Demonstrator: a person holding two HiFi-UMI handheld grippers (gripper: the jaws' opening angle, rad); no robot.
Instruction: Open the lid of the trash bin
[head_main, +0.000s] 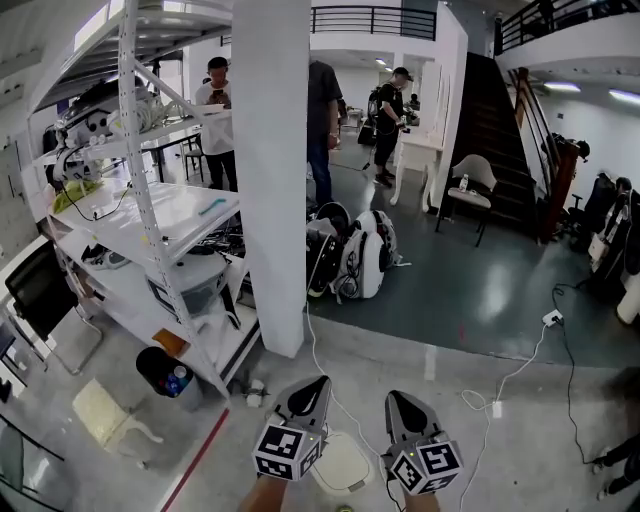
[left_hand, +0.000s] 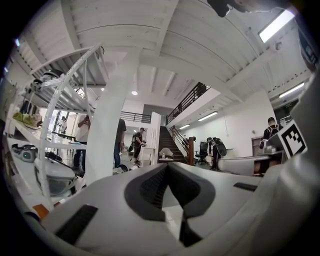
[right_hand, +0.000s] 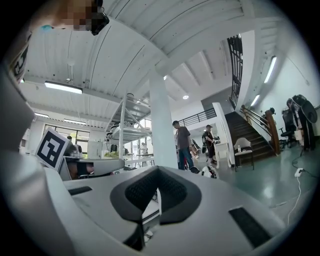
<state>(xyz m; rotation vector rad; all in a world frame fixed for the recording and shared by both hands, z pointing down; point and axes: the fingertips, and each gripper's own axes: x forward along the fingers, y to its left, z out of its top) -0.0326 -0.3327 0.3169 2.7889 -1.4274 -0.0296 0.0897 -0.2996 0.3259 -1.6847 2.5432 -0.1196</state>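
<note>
Left gripper (head_main: 316, 385) clenched on nothing, right gripper (head_main: 397, 400) likewise closed and empty, both held side by side above the floor, white bin (head_main: 341, 464) low between them, pillar (head_main: 271, 170) ahead, shelf (head_main: 150, 215) at left.

White pillar (head_main: 270, 170), shelving rack (head_main: 150, 215) — staircase (head_main: 497, 130), people (head_main: 218, 118) beyond.

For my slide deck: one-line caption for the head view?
The left gripper and right gripper, both shut, held above the white trash bin lid.
</note>
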